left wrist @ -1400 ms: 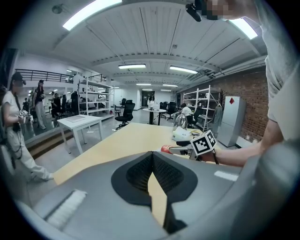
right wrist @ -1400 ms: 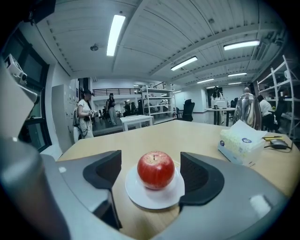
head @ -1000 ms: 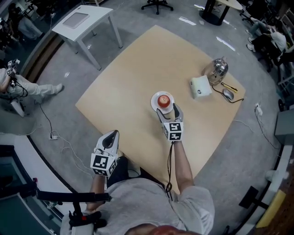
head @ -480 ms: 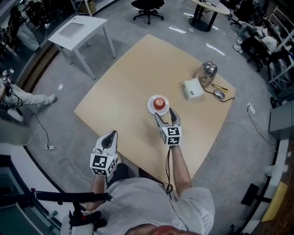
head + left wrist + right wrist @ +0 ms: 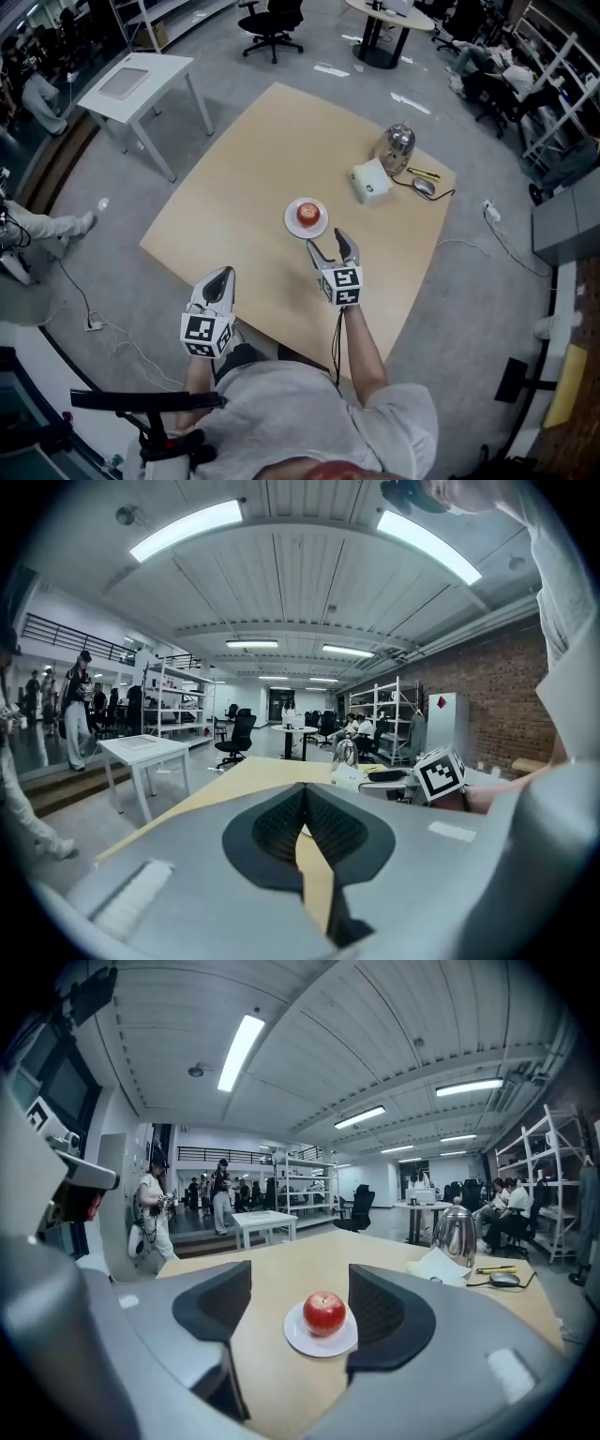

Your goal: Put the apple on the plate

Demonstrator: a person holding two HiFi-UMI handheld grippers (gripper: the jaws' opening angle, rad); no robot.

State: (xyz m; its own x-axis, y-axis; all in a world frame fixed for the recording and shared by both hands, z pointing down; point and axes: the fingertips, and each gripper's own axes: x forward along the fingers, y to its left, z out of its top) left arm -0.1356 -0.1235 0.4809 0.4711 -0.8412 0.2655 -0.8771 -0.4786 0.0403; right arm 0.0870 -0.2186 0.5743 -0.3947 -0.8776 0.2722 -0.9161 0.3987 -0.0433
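Apple [image 5: 307, 213] sits on the plate [image 5: 292, 225]. Right gripper [image 5: 328, 241] nearby is wide and empty, its jaws just closing slightly. Left gripper [image 5: 222, 276] is closed.

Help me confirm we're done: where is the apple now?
In the head view, the apple sits on the white plate near the table's middle, left of the box and kettle.

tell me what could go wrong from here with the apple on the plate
1. The round apple sits loose on the small plate; a bump to the table could roll it off.
2. The right hand-held gripper, whose open, empty jaws have just been closing, hangs near the plate; a forward swing could clip its rim.
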